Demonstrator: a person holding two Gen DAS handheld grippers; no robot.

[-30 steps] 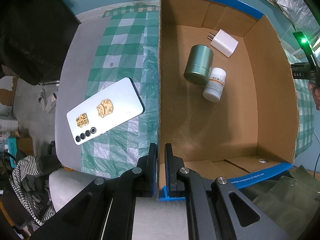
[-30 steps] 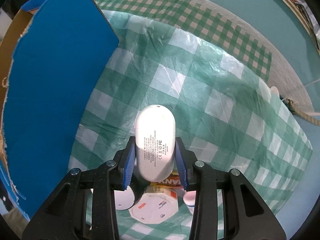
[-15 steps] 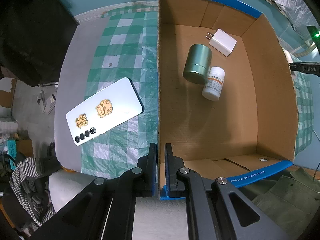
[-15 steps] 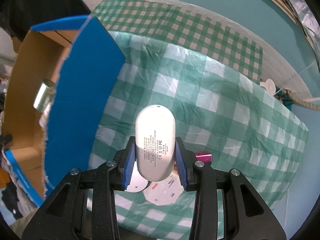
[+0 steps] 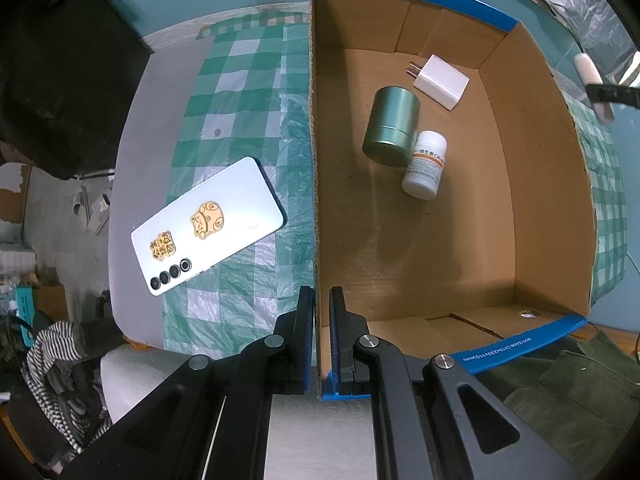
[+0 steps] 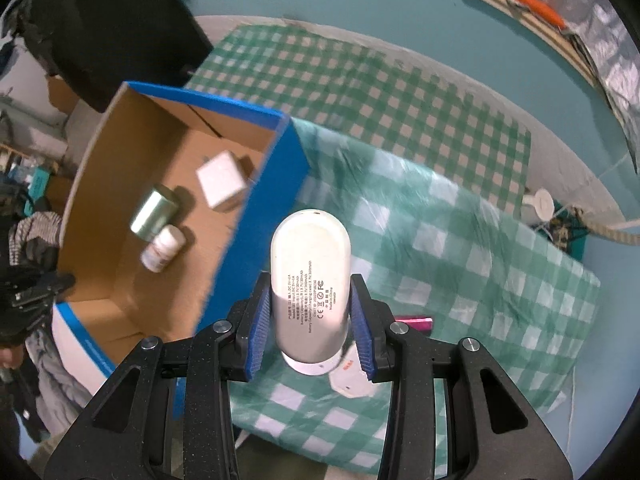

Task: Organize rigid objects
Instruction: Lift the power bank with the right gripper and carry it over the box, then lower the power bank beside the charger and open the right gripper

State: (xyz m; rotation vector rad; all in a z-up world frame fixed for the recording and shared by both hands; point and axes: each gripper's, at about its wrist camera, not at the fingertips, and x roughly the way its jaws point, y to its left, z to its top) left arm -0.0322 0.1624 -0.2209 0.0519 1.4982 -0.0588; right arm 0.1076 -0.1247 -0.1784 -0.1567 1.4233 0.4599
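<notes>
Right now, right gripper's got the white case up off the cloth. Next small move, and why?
Probably carry it sideways over the box. The right gripper clamps the white case beside the blue wall, while the left gripper pinches the box's edge.

White oval charging case (image 6: 310, 288), perhaps earbuds', upright above checked cloth beside box (image 6: 256, 216)

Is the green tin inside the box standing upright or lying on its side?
Lying on its side. The green tin shows its long wall on the box floor, touching the white bottle.
</notes>
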